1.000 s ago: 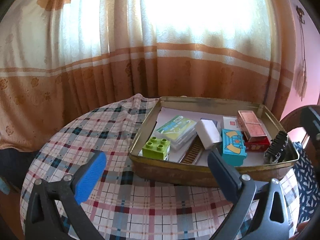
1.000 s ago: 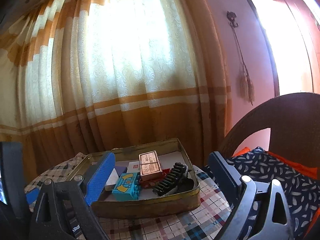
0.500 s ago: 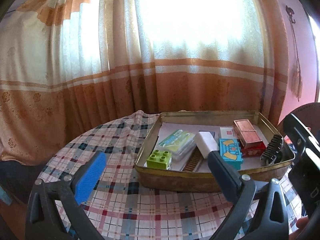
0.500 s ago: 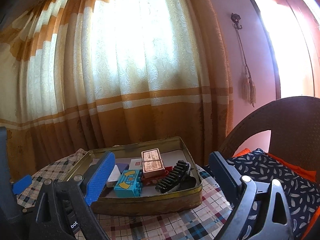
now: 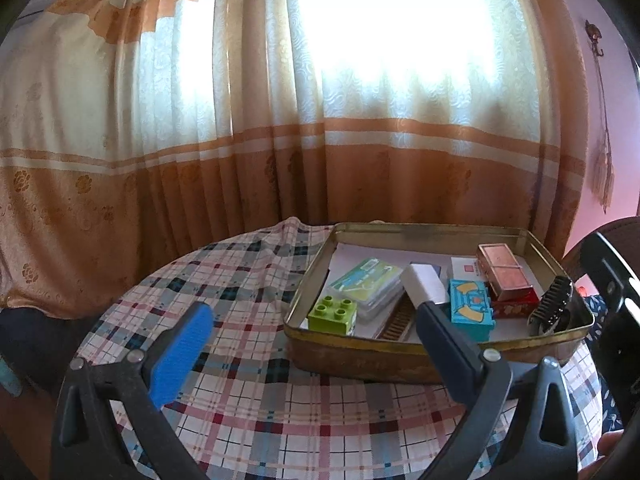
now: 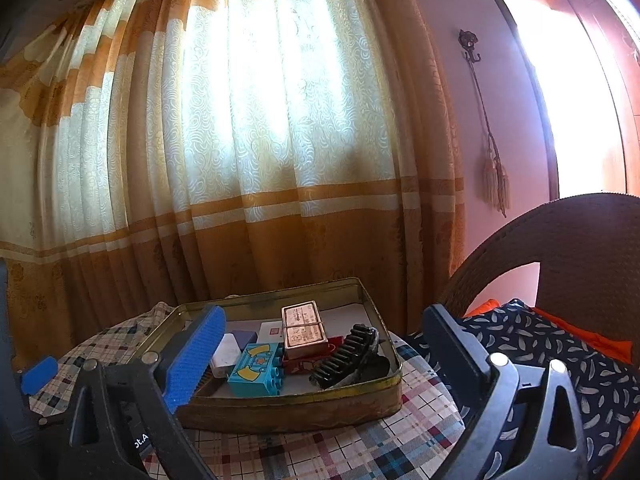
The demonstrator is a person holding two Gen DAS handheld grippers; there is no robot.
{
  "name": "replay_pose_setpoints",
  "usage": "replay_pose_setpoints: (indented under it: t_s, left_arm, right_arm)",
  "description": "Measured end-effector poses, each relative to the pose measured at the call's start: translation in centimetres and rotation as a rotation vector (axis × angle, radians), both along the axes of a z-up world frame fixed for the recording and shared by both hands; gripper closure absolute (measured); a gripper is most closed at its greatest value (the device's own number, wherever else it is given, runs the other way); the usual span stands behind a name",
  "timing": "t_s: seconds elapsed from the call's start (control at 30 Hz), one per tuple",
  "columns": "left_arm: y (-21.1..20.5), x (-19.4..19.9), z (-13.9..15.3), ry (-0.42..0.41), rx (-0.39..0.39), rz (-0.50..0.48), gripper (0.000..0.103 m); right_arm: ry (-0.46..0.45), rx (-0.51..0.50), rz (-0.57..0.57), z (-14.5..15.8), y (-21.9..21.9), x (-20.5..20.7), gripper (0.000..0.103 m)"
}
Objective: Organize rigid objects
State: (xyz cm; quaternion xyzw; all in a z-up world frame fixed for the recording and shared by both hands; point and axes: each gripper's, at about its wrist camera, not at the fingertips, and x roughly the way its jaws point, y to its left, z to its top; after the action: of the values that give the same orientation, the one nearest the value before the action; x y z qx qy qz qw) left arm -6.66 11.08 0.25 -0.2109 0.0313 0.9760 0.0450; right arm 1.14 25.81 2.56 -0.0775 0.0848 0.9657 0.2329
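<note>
A dented gold tin tray (image 5: 400,354) stands on the plaid table. It holds a green brick (image 5: 333,314), a clear card case (image 5: 366,284), a white block (image 5: 426,284), a teal brick (image 5: 470,314), a copper box (image 5: 505,272) and a black toothed clip (image 5: 550,312). My left gripper (image 5: 311,309) hangs open before the tray's front left, nothing between its fingers. My right gripper (image 6: 324,312) hovers at the tray's (image 6: 288,410) front, its jaws opening wide and empty, in line with the teal brick (image 6: 256,370), copper box (image 6: 302,326) and clip (image 6: 346,354).
The plaid cloth (image 5: 240,280) covers a round table that ends close to the curtain (image 5: 280,180). A wicker chair (image 6: 560,232) with a patterned cushion (image 6: 560,352) stands right of the table. The left gripper's blue pad (image 6: 38,374) shows at the right view's left edge.
The left view has tipped upward a little, so the tray sits lower in it. In the right view the left gripper has slid toward the left edge. The right fingers stand slightly wider.
</note>
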Motion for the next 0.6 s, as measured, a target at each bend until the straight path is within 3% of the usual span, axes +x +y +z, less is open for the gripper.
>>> replay_pose_setpoints:
  t_s: [0.6]
  left_arm:
    - [0.31, -0.07, -0.33, -0.035, -0.017, 0.03, 0.0]
  right_arm:
    - [0.008, -0.004, -0.014, 0.09, 0.29, 0.13, 0.002]
